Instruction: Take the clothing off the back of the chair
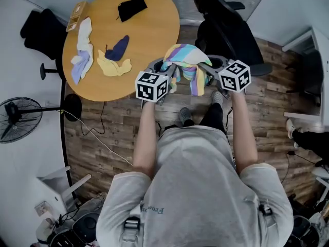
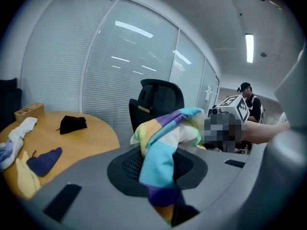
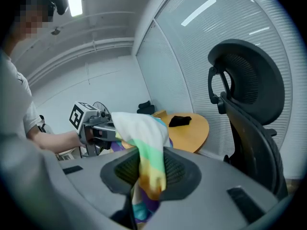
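1. Clothing point(image 1: 186, 60), the striped piece, is already off the chair point(image 1: 226, 32) and hangs stretched sideways between both grippers.
2. Left gripper point(image 2: 160, 176) and right gripper point(image 3: 144, 176) each pinch one end, jaws clamped on the fabric.
3. Table point(image 1: 154, 24) is on the left gripper's side, so I'd guess it gets dropped there.

Round wooden table point(image 1: 154, 35) carries a black cloth point(image 1: 131, 7), a white-and-lilac cloth point(image 1: 82, 48), a yellow cloth point(image 1: 114, 68) touching a navy cloth point(image 1: 118, 48), and a small wooden box point(image 1: 77, 14) at its edge. Black pedestal fan point(image 1: 18, 118) stands near the table.
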`<state>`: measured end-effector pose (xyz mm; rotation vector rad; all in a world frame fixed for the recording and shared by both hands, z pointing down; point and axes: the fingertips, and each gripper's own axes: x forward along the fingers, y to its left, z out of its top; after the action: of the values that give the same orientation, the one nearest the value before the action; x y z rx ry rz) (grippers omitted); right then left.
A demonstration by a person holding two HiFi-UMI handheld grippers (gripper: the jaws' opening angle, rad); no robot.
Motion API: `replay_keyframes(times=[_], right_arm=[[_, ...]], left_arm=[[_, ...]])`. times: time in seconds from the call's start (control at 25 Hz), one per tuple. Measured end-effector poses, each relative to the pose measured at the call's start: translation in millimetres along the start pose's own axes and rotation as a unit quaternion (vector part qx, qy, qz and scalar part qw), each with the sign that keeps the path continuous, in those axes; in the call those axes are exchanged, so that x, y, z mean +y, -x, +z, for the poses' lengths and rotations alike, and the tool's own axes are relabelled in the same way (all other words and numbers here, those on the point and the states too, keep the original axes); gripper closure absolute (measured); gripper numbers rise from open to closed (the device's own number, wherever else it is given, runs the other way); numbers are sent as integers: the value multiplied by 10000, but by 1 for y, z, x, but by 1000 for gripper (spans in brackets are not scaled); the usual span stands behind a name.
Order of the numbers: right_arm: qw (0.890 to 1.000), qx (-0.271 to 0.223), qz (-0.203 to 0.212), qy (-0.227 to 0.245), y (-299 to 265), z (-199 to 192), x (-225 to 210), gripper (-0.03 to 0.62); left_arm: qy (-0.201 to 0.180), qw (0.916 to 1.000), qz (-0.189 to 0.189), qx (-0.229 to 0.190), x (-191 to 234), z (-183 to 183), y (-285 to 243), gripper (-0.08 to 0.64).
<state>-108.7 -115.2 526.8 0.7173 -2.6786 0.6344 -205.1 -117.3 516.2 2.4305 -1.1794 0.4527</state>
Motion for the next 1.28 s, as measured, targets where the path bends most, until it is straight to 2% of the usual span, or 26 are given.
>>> replay_keyframes(times=[0.2, 0.48, 0.84, 1.08, 1.28], right_arm=[[9996, 233, -142, 44, 2, -17, -3, 485], [9988, 350, -330, 110, 8, -24, -10, 485], [9976, 302, -623, 23, 22, -32, -14, 485], [9959, 220, -863, -161, 27, -42, -17, 485], [9922, 92, -1218, -245, 30, -47, -22, 486]], left_arm=[[250, 9995, -27, 194, 1, -23, -7, 457], [183, 9991, -51, 377, 1, -34, -15, 457], [162, 9990, -9, 407, -5, -39, -23, 456], [369, 9986, 76, 376, -11, -45, -27, 456], [578, 9978, 92, 325, -20, -51, -27, 456]])
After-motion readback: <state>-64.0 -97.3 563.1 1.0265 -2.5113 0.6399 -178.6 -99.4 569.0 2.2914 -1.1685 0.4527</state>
